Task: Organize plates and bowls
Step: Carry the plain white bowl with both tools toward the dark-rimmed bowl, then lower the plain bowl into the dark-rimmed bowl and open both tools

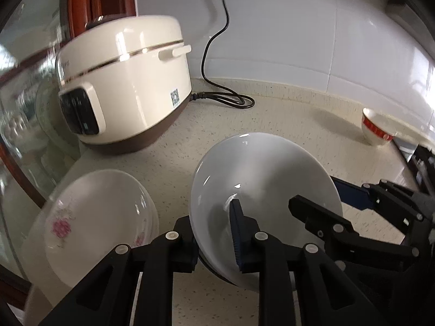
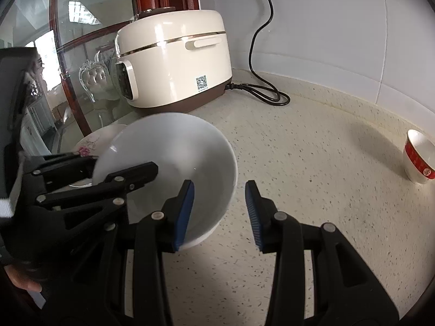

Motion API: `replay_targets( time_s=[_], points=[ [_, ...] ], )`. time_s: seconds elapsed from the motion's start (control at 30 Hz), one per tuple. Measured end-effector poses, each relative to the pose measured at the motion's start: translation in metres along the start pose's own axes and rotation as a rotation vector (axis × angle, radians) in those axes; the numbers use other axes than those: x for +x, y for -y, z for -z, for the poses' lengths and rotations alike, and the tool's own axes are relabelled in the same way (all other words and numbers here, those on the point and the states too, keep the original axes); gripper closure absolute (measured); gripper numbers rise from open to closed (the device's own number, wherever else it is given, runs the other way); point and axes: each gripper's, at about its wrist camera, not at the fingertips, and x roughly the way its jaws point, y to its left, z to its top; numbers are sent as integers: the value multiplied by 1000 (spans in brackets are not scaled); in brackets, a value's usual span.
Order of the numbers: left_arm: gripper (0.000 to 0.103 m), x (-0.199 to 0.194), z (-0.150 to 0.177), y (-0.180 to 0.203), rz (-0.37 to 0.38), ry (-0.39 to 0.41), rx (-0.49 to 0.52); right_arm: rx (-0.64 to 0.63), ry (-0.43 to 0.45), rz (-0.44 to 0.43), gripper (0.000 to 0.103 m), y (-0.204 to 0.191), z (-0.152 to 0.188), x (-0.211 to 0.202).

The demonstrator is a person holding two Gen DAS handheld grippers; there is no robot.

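Speckled cream stone countertop (image 2: 312, 163) was seen spread beneath both grippers, backed by a white tiled wall (image 1: 285, 35). Beyond the left gripper, to its left, a cream-and-brown electric rice cooker (image 1: 127, 81) was stood on the counter, with its black power cord (image 1: 217, 51) run up the wall. A plain white ceramic bowl (image 1: 261, 171) was held tilted at the left gripper (image 1: 214, 244): its rim was set between the two narrowly spaced fingers, one blue-padded finger (image 1: 239, 233) inside the bowl and the other outside, under the rim; whether the pads pressed on it could not be told. A stack of white plates with pink flower prints (image 1: 95, 217) was laid just left of that gripper, close beside the bowl. The right gripper (image 2: 220, 214) was held partly open at the bowl's other side, its left pad (image 2: 185, 214) inside the bowl and its right pad clear of the wall. Far to the right, well apart from both, a small white bowl with a red band (image 2: 420, 157) was rested near the wall.
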Motion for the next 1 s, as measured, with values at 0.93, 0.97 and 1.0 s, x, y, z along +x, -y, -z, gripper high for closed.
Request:
replay_targets(
  time_s=[0.93, 0.97, 1.0],
  points=[
    [21, -6, -8, -19, -149, 86, -21, 76, 48, -20, 35, 13, -4, -7],
    [21, -6, -8, -18, -149, 87, -22, 78, 47, -23, 35, 13, -4, -7],
    [21, -6, -9, -18, -147, 87, -24, 82, 46, -25, 35, 14, -4, -7]
  ],
)
